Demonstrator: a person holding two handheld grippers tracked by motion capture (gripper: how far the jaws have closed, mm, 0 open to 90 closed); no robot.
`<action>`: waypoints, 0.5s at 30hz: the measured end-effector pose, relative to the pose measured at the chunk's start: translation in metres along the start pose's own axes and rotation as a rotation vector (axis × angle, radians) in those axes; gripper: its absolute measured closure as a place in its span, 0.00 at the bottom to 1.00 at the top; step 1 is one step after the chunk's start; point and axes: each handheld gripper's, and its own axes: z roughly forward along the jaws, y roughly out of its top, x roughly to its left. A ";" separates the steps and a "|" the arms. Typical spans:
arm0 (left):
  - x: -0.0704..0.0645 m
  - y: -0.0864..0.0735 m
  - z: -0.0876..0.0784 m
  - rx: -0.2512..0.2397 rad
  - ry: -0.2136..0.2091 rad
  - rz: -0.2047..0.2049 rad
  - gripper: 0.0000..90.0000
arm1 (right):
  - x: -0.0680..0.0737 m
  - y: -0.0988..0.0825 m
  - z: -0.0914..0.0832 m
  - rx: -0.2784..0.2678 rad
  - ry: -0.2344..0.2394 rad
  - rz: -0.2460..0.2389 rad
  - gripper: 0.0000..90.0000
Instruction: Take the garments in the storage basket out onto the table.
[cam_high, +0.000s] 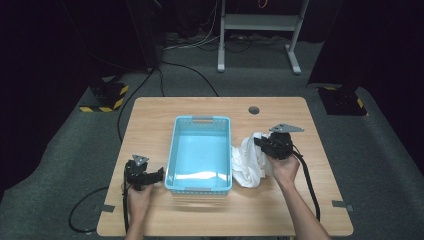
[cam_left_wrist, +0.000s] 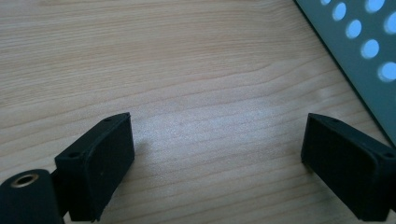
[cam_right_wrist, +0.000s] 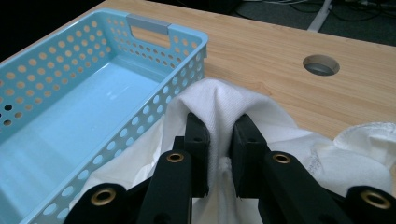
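Observation:
A light blue perforated basket (cam_high: 172, 150) stands in the middle of the wooden table, and nothing lies in it. A crumpled white cloth (cam_high: 247, 162) lies against the basket's right wall. My right gripper (cam_high: 261, 143) is shut on a raised fold of the white cloth (cam_right_wrist: 219, 105), with the basket (cam_right_wrist: 56, 84) just to its left in the right gripper view. My left gripper (cam_high: 161, 174) rests low by the basket's near left corner. Its jaws stand wide open over bare wood (cam_left_wrist: 217, 154), with the basket wall (cam_left_wrist: 359, 51) at the upper right.
A round cable hole (cam_high: 254, 110) sits in the table top near the far edge, seen also as the cable hole (cam_right_wrist: 321, 65). Cables trail from both grippers off the near edge. A metal stand (cam_high: 260, 25) and black boxes stand on the floor beyond the table.

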 end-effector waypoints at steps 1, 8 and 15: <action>0.000 0.000 0.000 0.000 0.000 0.000 0.11 | 0.001 0.000 0.001 0.001 0.001 0.002 0.87; 0.000 0.000 0.000 0.000 0.000 -0.001 0.11 | 0.004 -0.002 0.007 0.014 0.008 -0.006 0.86; 0.000 0.000 0.000 0.000 0.000 -0.001 0.11 | 0.005 -0.004 0.013 0.034 0.005 -0.009 0.85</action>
